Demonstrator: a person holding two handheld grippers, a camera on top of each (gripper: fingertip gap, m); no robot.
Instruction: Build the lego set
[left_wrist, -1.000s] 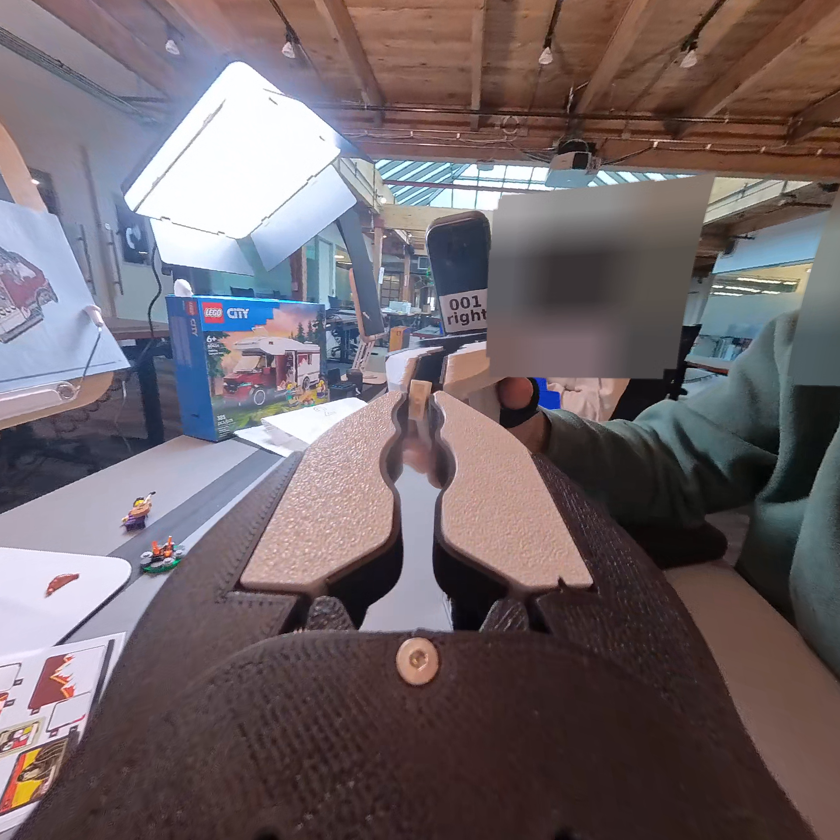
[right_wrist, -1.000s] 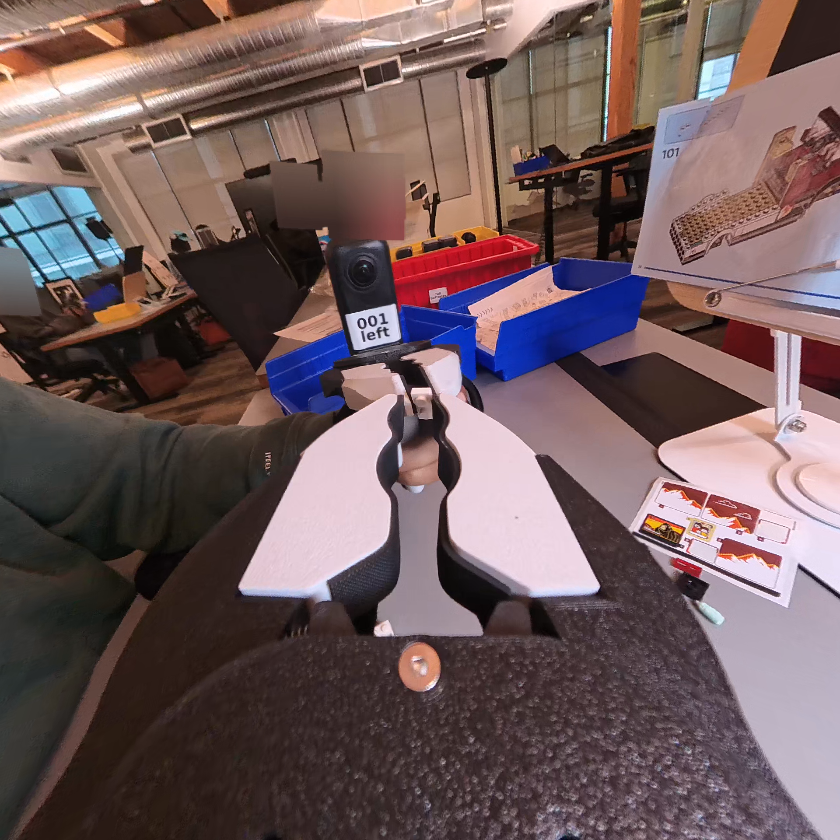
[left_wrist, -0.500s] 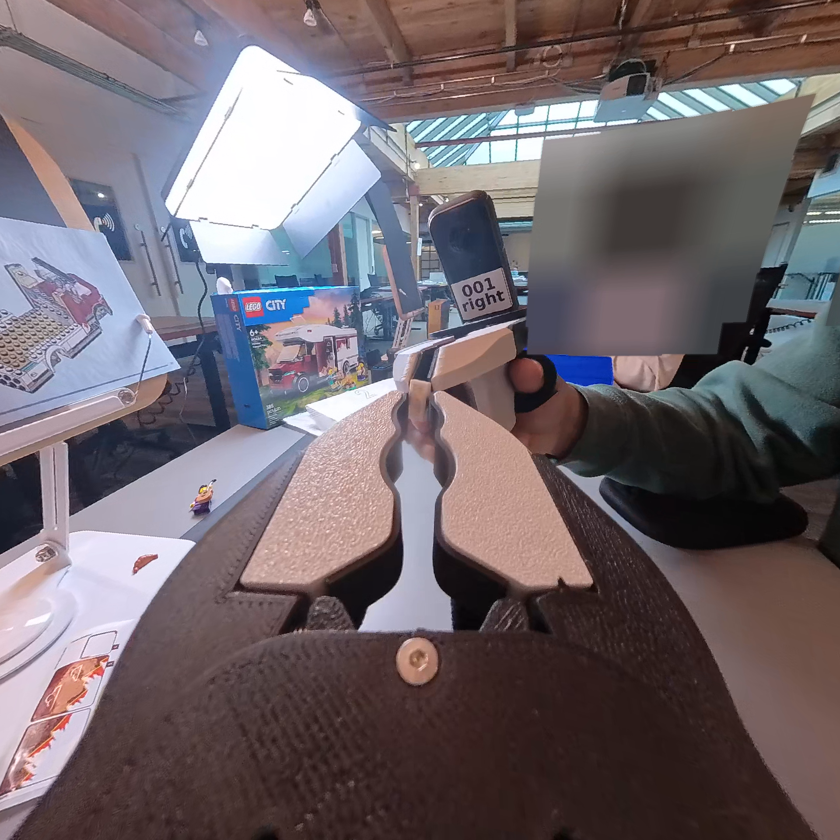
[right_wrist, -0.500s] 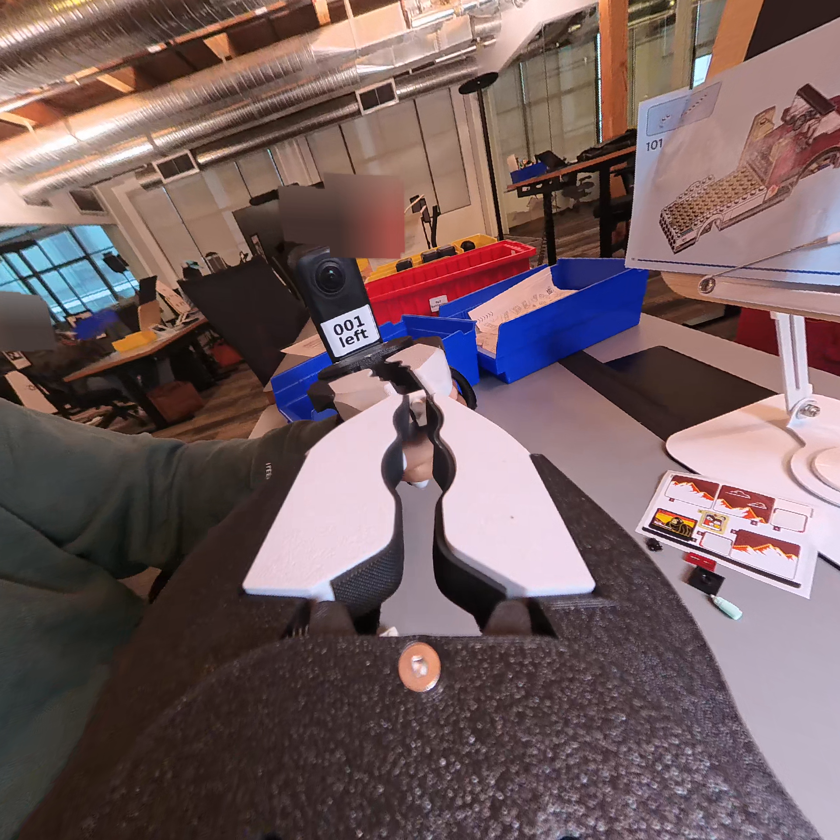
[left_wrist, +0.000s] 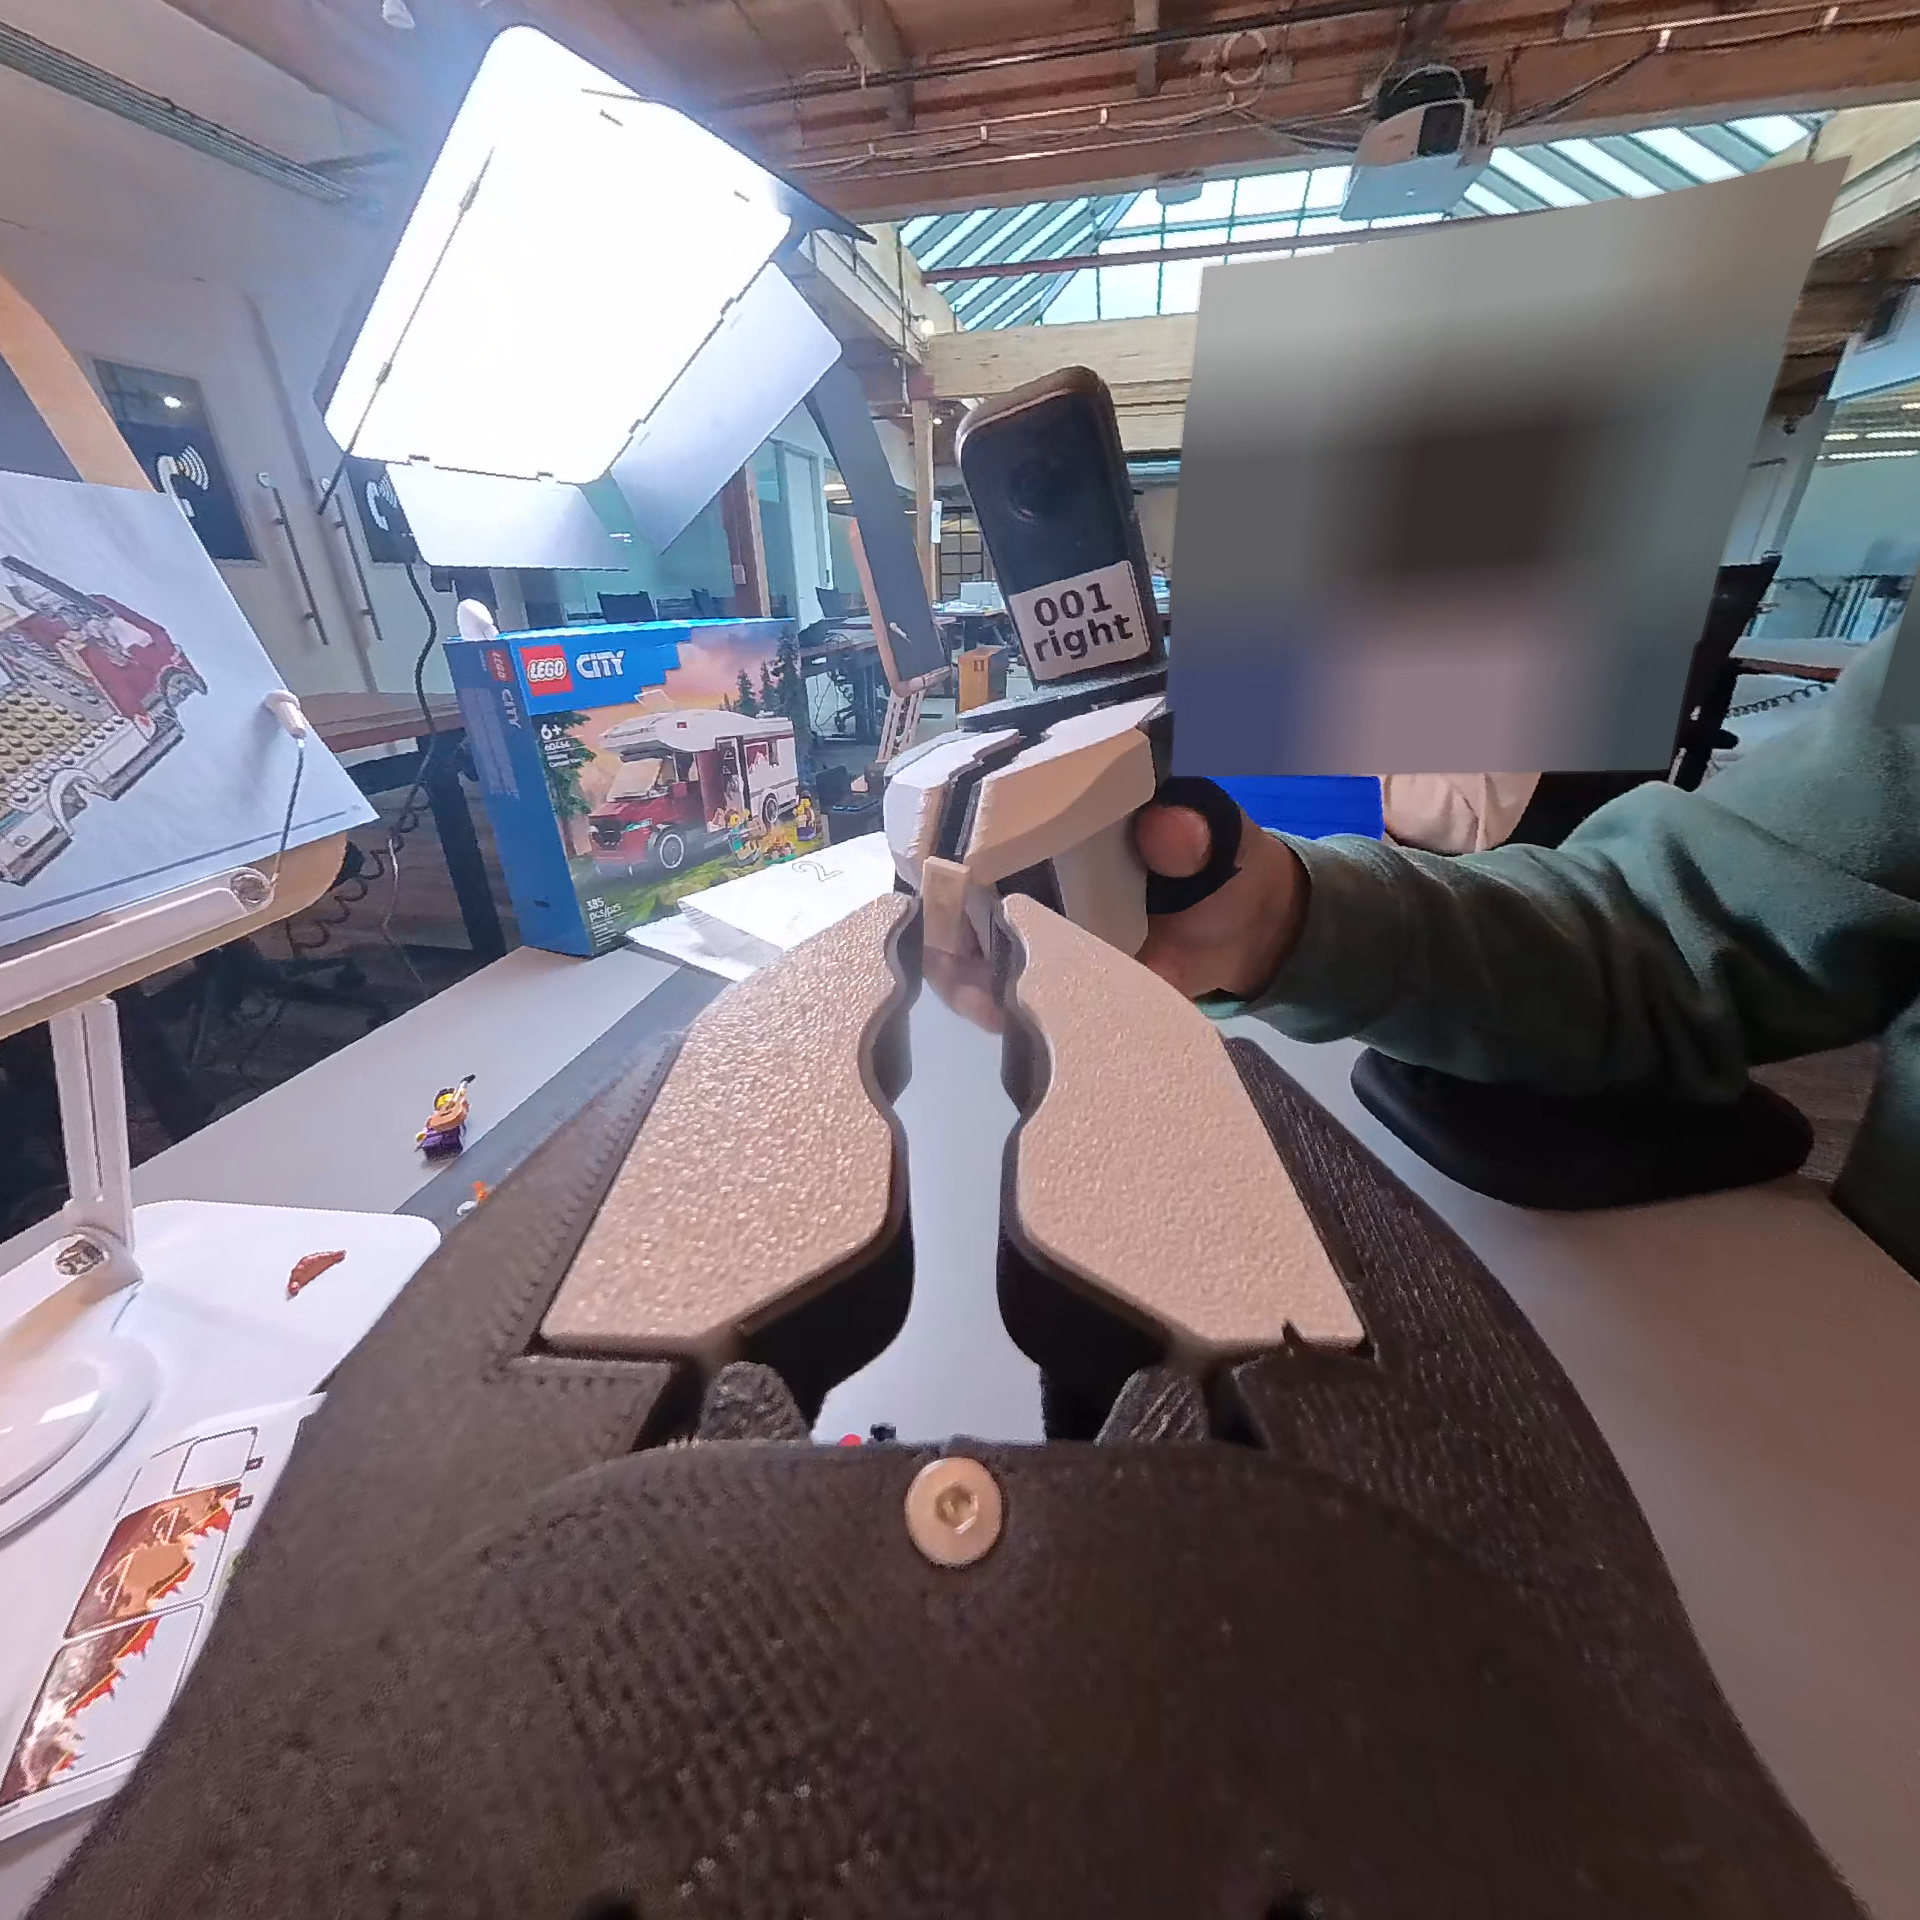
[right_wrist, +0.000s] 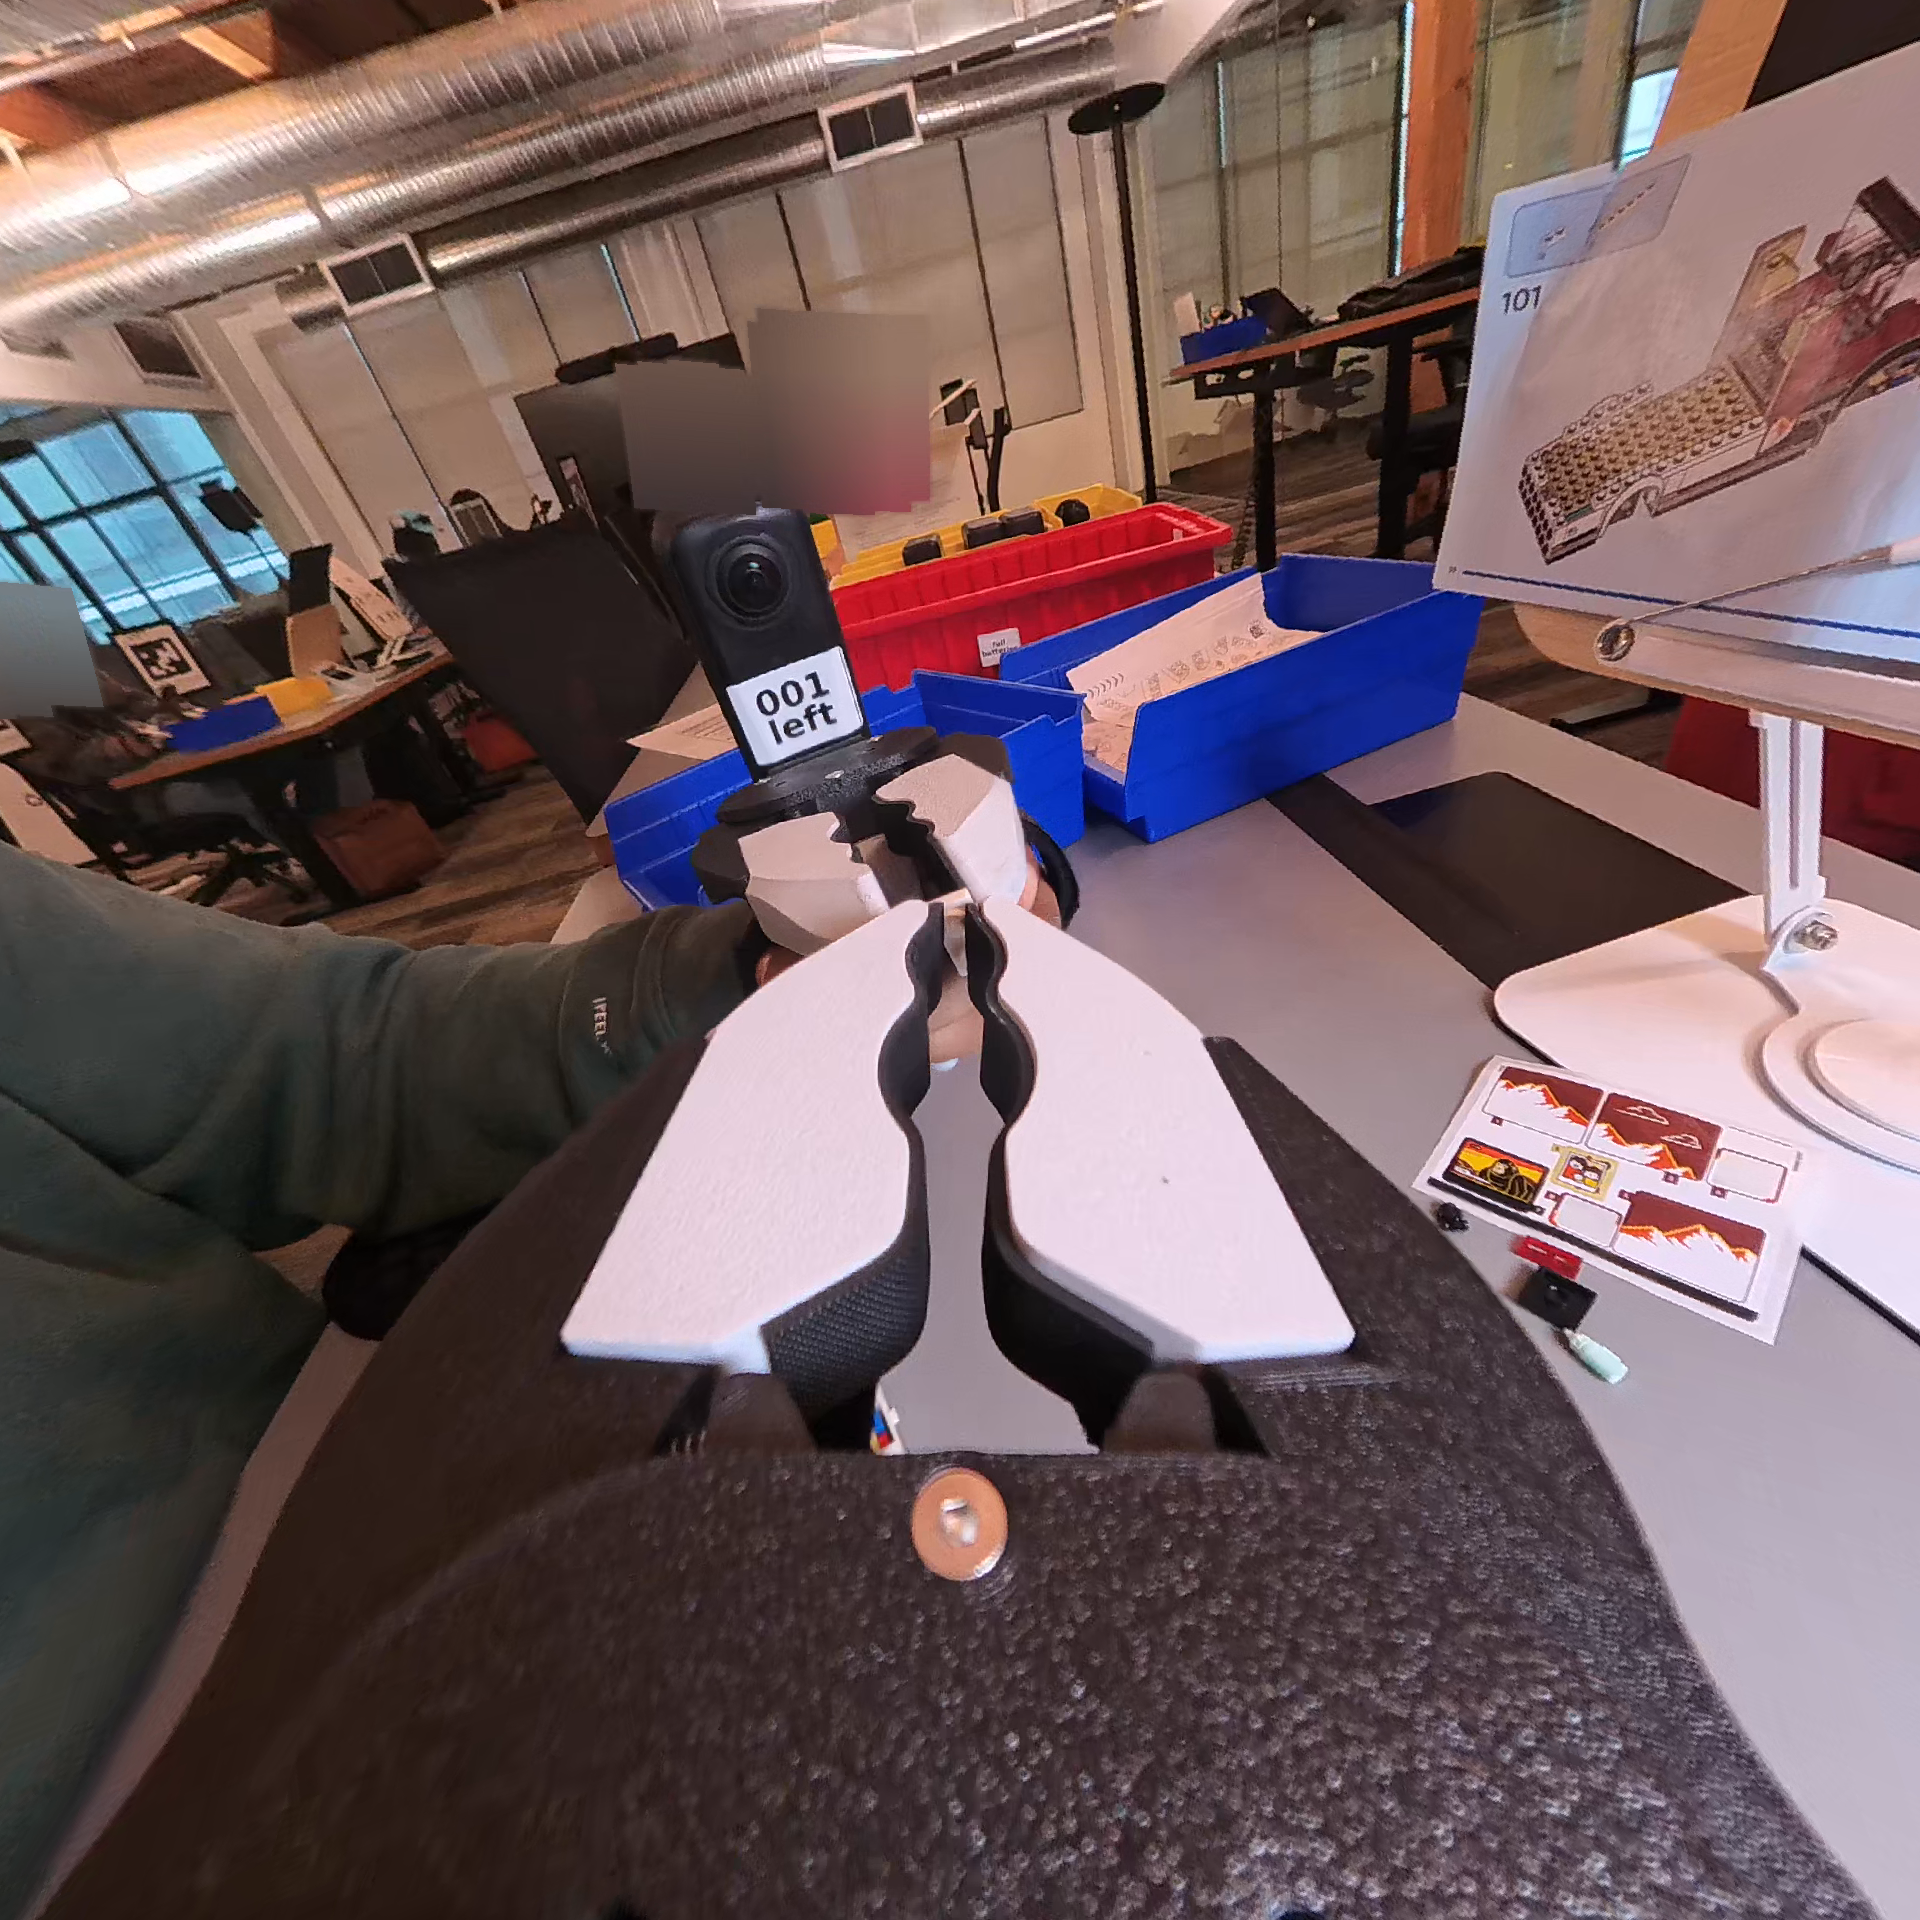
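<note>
the left tool (left_wrist: 951, 914) and the right tool (right_wrist: 954, 914) meet tip to tip in the air above the table (right_wrist: 1714, 1507), each clamped on the same small tan lego piece (left_wrist: 948, 902). this looks like a handover or a regrip between tools. next, i judge, one tool must let go while the other keeps its pinch, then carry the piece to the build, which is out of view. the instruction page (right_wrist: 1704, 384) stands far right, with a sticker sheet (right_wrist: 1605, 1179) and loose bits (right_wrist: 1553, 1294) near it on the table.
</note>
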